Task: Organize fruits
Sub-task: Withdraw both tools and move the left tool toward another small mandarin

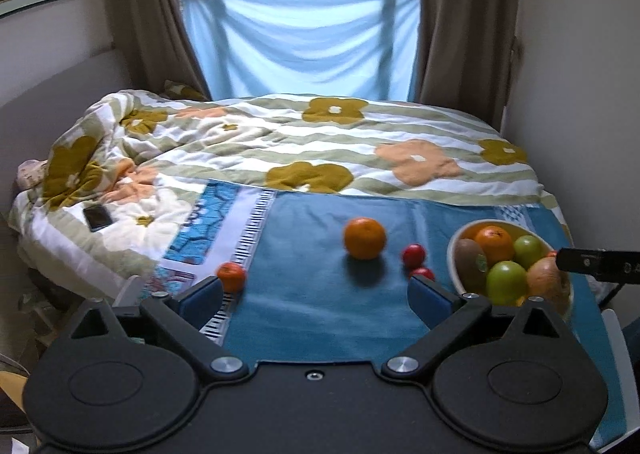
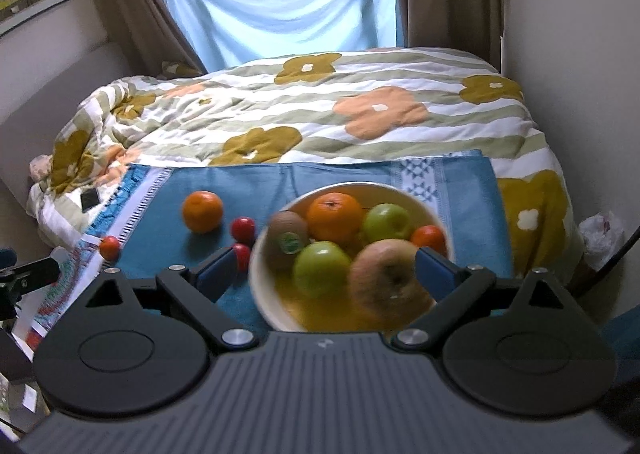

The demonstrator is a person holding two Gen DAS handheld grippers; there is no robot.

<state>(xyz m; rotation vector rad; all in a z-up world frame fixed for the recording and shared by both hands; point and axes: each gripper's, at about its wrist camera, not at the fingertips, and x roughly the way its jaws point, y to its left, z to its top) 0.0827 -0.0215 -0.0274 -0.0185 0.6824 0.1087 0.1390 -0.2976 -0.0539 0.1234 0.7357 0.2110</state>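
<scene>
Not much to read here. The kiwi [image 2: 286, 236] in the bowl [image 2: 267, 296] wears a round green sticker at its four o'clock side, print too blurred to make out. A small white logo mark sits on the right gripper [image 2: 325, 270] body, no letters. On the bar at three o'clock in the left view, faint white marks, unreadable.
</scene>
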